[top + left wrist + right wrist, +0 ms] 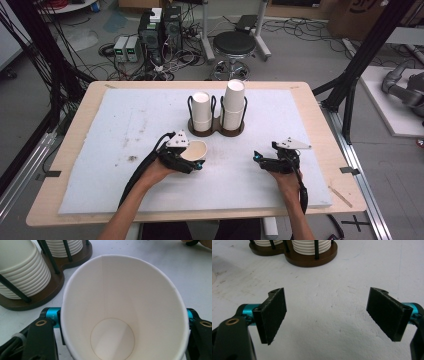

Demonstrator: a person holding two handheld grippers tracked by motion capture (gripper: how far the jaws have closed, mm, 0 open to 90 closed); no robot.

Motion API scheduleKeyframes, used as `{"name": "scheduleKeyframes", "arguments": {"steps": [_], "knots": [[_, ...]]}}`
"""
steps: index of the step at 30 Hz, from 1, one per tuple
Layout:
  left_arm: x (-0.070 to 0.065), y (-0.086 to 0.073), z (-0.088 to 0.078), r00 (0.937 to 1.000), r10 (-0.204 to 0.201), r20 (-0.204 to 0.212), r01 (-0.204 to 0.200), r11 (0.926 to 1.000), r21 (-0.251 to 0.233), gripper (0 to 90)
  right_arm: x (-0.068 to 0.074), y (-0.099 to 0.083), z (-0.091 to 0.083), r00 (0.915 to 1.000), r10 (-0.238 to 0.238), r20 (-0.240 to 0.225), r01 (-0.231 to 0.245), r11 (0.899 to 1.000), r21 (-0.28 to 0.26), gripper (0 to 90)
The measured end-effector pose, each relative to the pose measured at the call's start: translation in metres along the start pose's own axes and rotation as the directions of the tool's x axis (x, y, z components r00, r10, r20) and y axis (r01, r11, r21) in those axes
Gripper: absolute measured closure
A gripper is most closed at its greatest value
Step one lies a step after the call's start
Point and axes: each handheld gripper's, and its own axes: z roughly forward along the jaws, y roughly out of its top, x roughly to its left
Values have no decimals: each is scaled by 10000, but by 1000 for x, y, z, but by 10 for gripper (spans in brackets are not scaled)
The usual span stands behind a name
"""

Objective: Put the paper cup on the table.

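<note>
White foam covers the table [75, 150], and from above the left gripper [192, 161] is clamped on a paper cup [195, 150], tipped on its side just in front of the brown cup holder [216, 131]. The right gripper [260, 159] hangs over bare foam, well apart from it. Along the left gripper, the cup [120, 315] sits squeezed between both jaws, mouth toward the camera. Along the right gripper [327, 317], the jaws stand wide apart, holding nothing.

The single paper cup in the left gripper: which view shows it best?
The left gripper view: the paper cup lies between the jaws, open mouth toward the camera, showing seam and bottom. The high view shows it small, tilted in the left gripper. The right gripper view gives just a pale sliver at its left edge, perhaps the cup.
</note>
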Motion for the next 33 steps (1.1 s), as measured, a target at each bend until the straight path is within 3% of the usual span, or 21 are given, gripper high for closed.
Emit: {"name": "scheduleKeyframes", "arguments": {"steps": [5, 11, 15, 23, 28, 33], "knots": [[0, 0, 0, 10000, 1, -15, -1, 10000, 32, 288, 0, 0, 0, 10000, -12, 18, 12, 10000, -16, 168], [-1, -3, 5, 9999, -121, 33, 120, 9997, 217, 136, 0, 0, -1, 10000, -21, 22, 21, 10000, -31, 168], [-1, -6, 6, 9996, -228, 191, 224, 9995, 216, 92, 1, 0, 0, 10000, -65, 51, 65, 10000, -10, 168], [0, -10, 4, 9993, -311, 219, 307, 9994, 178, 75, 1, 0, 0, 10000, -74, 40, 74, 10000, -19, 168], [2, -23, -12, 9992, -387, 139, 387, 9992, -22, 75, 0, 0, 0, 9999, -105, 30, 106, 9999, -50, 168], [9, -36, -31, 9974, -710, -87, 708, 9973, -195, 75, 2, 0, 0, 9999, -140, 66, 140, 9999, 43, 168]]}}
